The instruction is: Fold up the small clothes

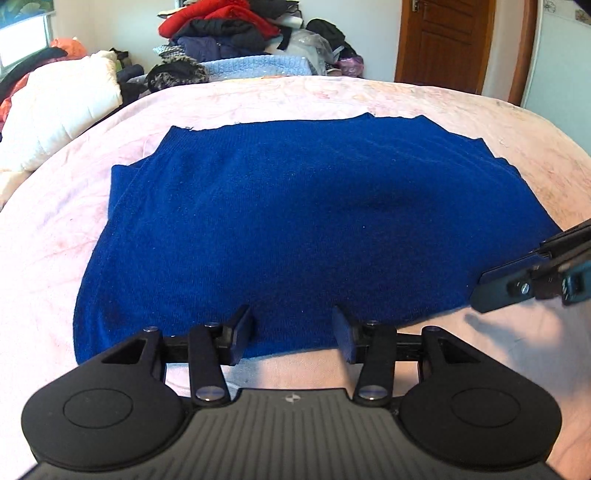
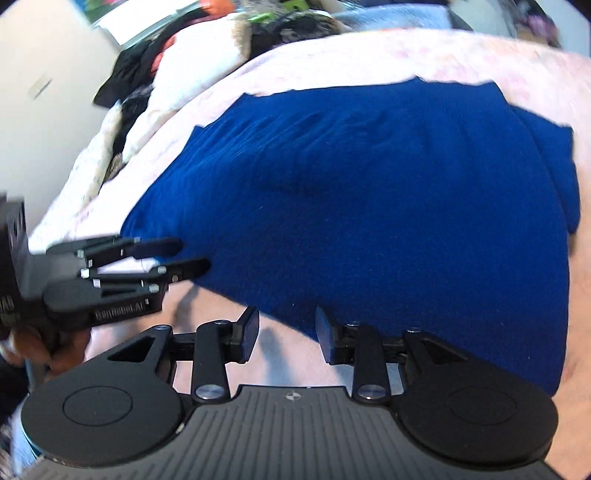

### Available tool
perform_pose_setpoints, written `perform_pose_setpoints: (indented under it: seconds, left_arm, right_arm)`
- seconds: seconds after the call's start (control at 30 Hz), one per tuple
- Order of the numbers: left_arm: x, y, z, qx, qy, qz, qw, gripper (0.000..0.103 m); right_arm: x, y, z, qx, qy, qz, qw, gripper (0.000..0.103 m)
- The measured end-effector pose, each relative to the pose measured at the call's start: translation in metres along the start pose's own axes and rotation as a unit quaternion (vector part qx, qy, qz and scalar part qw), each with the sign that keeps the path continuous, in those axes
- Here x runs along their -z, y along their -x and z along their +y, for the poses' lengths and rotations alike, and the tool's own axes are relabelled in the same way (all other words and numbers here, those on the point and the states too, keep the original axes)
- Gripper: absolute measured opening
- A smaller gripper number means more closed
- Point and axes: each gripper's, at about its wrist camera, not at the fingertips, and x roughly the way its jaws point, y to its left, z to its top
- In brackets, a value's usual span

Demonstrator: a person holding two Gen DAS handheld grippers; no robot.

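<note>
Two grippers agape | left gripper [image 1: 291, 334], right gripper [image 2: 286, 334] at blue knit [image 1: 295, 221] hem | right view blurry, seemingly shows hand [image 2: 44, 347]

**Both tongs held open, side by side**

The left tongs [image 1: 291, 334] sit low at centre frame, jaws parted and empty. The right tongs [image 2: 286, 332] are likewise spread, gripping nothing. A hand [image 2: 44, 347] grips the left tool's handle at lower left.

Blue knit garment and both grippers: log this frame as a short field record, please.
garment: blue knit garment, spread flat, partly folded at its sides
surface: pink bedsheet
left gripper: open, at the near hem, holding nothing
right gripper: open, at the near hem, holding nothing
background: clothes pile, wooden door
</note>
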Motion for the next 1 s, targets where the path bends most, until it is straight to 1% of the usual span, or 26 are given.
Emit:
perform_pose_setpoints:
  seconds: [0.07,0.1,0.17,0.2,0.23,0.3,0.33,0.37,0.43,0.47,0.57,0.6,0.67,0.8,0.93,1.0]
  left_arm:
    - [0.002,0.007,0.004,-0.001,0.019,-0.006,0.9998,0.047]
    - [0.005,0.013,0.009,-0.002,0.036,-0.011,0.9993,0.047]
    - [0.010,0.022,0.024,0.001,0.084,-0.016,0.9963,0.049]
    - [0.012,0.025,0.033,0.001,0.109,-0.013,0.9940,0.049]
    - [0.015,0.026,0.043,-0.002,0.136,-0.008,0.9907,0.049]
    - [0.020,0.027,0.058,-0.019,0.173,0.009,0.9847,0.049]
    - [0.023,0.027,0.067,-0.032,0.194,0.022,0.9802,0.049]
    - [0.026,0.028,0.075,-0.034,0.218,0.027,0.9749,0.049]
    - [0.030,0.032,0.089,-0.022,0.258,0.023,0.9656,0.049]
    - [0.031,0.033,0.093,-0.021,0.271,0.026,0.9620,0.049]
    - [0.030,0.035,0.100,-0.032,0.290,0.030,0.9561,0.050]
    - [0.028,0.034,0.100,-0.034,0.292,0.032,0.9553,0.053]
    - [0.025,0.031,0.099,-0.037,0.293,0.030,0.9551,0.058]
    - [0.015,0.021,0.092,-0.058,0.283,0.027,0.9568,0.066]
    - [0.006,0.010,0.090,-0.083,0.282,0.020,0.9556,0.067]
    - [0.001,0.006,0.091,-0.089,0.285,0.017,0.9543,0.067]
  right_arm:
    - [0.001,0.009,0.003,-0.001,-0.006,-0.012,1.000,0.046]
    - [0.001,0.013,0.005,-0.001,-0.004,-0.019,1.000,0.048]
    - [0.003,0.022,0.009,-0.002,0.000,-0.030,1.000,0.058]
    - [0.004,0.025,0.010,-0.003,0.000,-0.032,0.999,0.061]
    - [0.005,0.027,0.011,-0.004,0.000,-0.033,0.999,0.064]
    - [0.005,0.028,0.012,-0.003,-0.001,-0.033,0.999,0.064]
    - [0.005,0.027,0.013,-0.005,-0.002,-0.031,0.999,0.064]
    - [0.004,0.026,0.014,-0.007,-0.003,-0.029,1.000,0.064]
    - [0.002,0.024,0.018,-0.010,-0.002,-0.026,1.000,0.064]
    - [0.002,0.022,0.020,-0.012,0.000,-0.026,1.000,0.064]
    - [0.001,0.018,0.028,-0.017,0.002,-0.022,1.000,0.064]
    - [0.001,0.017,0.029,-0.019,0.002,-0.020,1.000,0.064]
    - [0.002,0.015,0.032,-0.022,0.005,-0.017,1.000,0.064]
    - [0.005,0.014,0.038,-0.026,0.010,-0.013,1.000,0.064]
    - [0.008,0.014,0.038,-0.025,0.006,-0.011,1.000,0.065]
    - [0.009,0.014,0.038,-0.022,0.006,-0.010,1.000,0.065]
